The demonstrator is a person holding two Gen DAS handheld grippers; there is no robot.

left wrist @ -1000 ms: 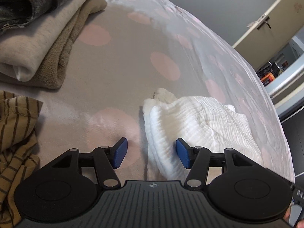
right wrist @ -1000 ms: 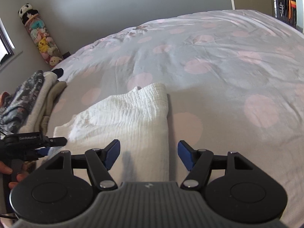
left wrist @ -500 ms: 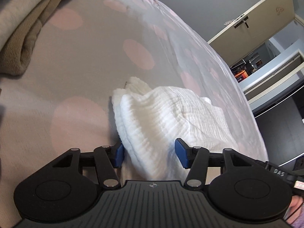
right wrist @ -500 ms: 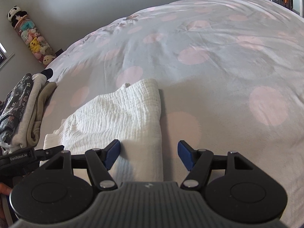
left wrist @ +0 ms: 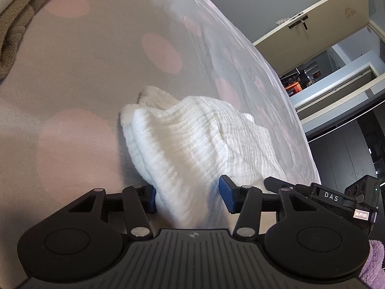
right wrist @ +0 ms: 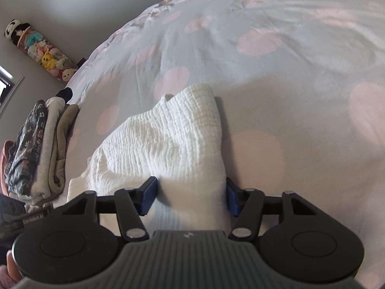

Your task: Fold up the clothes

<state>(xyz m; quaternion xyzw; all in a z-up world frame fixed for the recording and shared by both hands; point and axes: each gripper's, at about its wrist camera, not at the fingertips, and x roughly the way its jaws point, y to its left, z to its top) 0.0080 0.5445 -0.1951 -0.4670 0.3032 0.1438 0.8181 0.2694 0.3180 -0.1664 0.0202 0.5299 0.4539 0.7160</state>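
The step in hand looks like the pickup of an already folded white garment [left wrist: 197,139] from the dotted bedspread [left wrist: 79,55], both grippers taking its near edge at once, most likely to carry it to the stack of folded clothes [right wrist: 41,149] or to fold it over once more.

Left wrist view: the left gripper [left wrist: 190,197] sits at 6 o'clock with its jaws closing around the near left corner of the cloth. The left pad is tucked against the cloth's outer edge at about 7 o'clock. The right pad stands on top of the fabric at about 5 o'clock with a bunched ridge between them, and the pinch looks not yet firm. The garment runs away from the jaws toward 1 o'clock.

Right wrist view: the right gripper [right wrist: 190,197] is likewise closing on the near right corner. Its pads touch a thick roll of the cloth on both sides, and the rest spreads toward 11 o'clock. The stack lies at 9 o'clock, well apart.

Next, both pinches need to catch every layer before any lift, and the two hands should rise together so the fold holds
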